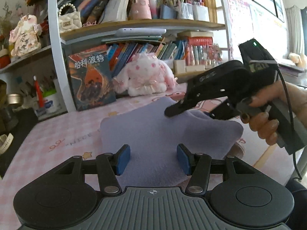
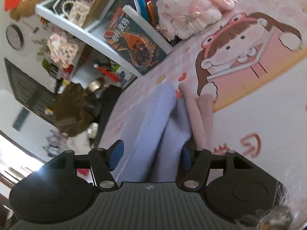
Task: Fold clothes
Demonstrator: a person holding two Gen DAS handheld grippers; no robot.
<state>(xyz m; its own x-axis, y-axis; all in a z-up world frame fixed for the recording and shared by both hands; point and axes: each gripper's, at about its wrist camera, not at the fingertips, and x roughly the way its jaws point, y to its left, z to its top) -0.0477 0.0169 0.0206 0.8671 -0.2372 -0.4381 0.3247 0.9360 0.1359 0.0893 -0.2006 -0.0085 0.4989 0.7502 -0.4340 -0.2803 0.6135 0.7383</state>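
A lavender fleece garment (image 1: 145, 126) lies folded on the pink cartoon table mat (image 1: 57, 134). My left gripper (image 1: 153, 160) hovers over its near edge, open, its blue pads (image 1: 122, 159) wide apart and gripping nothing. A hand holds my right gripper (image 1: 190, 113) over the garment's far right corner. In the right wrist view the lavender garment (image 2: 153, 126) runs bunched between the spread pads of the right gripper (image 2: 151, 156), which stands open and does not pinch it. A pink garment (image 2: 199, 115) peeks out beneath the lavender one.
A bookshelf (image 1: 138, 25) packed with books stands behind the table. A pink plush toy (image 1: 147, 74) and an upright book (image 1: 92, 80) sit at the mat's far edge. A cup with pens (image 1: 46, 99) stands at the left. The table edge drops off left.
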